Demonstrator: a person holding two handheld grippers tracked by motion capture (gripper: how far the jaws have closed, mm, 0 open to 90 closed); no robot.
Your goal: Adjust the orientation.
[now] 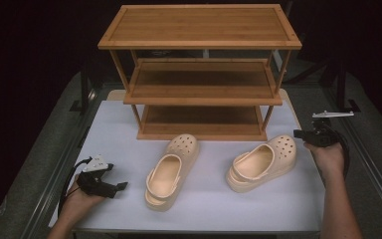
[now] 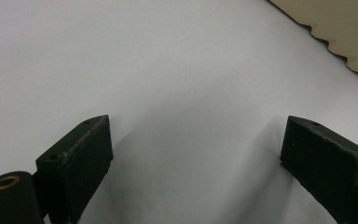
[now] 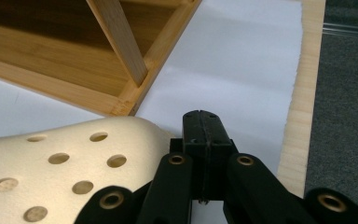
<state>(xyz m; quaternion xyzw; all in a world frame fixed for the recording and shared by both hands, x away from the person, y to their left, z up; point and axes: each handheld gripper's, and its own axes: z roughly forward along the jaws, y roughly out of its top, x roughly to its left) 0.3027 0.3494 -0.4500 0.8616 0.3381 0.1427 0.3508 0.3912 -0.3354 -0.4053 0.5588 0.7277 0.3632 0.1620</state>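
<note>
Nearest, the left gripper (image 1: 121, 185) rests low on the white table (image 1: 204, 199), jaws wide apart and empty. Next come two cream clogs: the left clog (image 1: 171, 172) and the right clog (image 1: 262, 162), both in front of the rack (image 1: 200, 74). The right gripper (image 3: 204, 126) sits just beside the right clog's toe, jaws pressed together, probably not touching it. Closed like that, it could only push the clog away.

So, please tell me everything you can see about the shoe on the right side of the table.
The right clog is cream-coloured, looks like foam, with round holes over the toe and a thick sole. It stands upright on the white sheet, toe pointing toward the wooden rack, turned somewhat right. Nothing grips it; the right gripper, shut, is just beside its toe.
</note>
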